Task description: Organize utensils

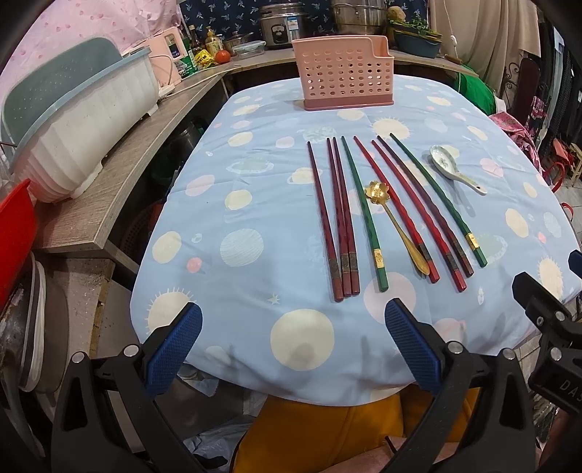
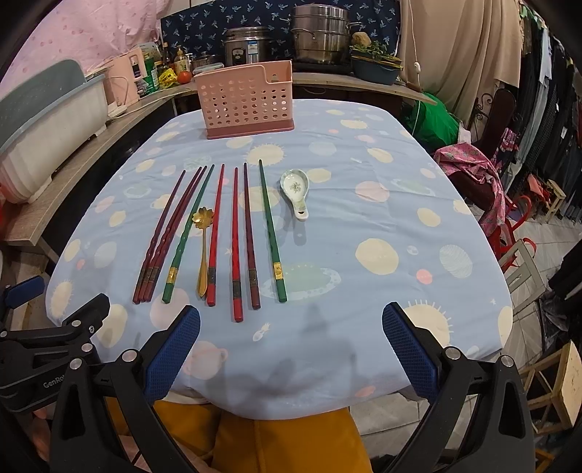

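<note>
Several red, dark red and green chopsticks [image 1: 367, 211] [image 2: 232, 236] lie side by side on the blue patterned tablecloth [image 1: 254, 203] [image 2: 382, 203]. A gold flower-bowl spoon [image 1: 393, 218] [image 2: 202, 247] rests among them. A white ceramic spoon [image 1: 451, 169] [image 2: 296, 191] lies to their right. A pink perforated utensil holder [image 1: 343, 74] [image 2: 247, 100] stands upright at the table's far side. My left gripper [image 1: 293, 327] hangs open over the near edge, empty. My right gripper [image 2: 291, 329] is open too, near the chopstick handles, holding nothing.
A wooden counter [image 1: 120, 182] runs along the left with a white dish tub [image 1: 83, 120], bottles and a tomato [image 1: 222, 55]. Steel pots [image 2: 320, 34] stand behind the holder. Chairs and stools [image 2: 523, 262] crowd the right side. Yellow trousers [image 2: 291, 444] show below the table edge.
</note>
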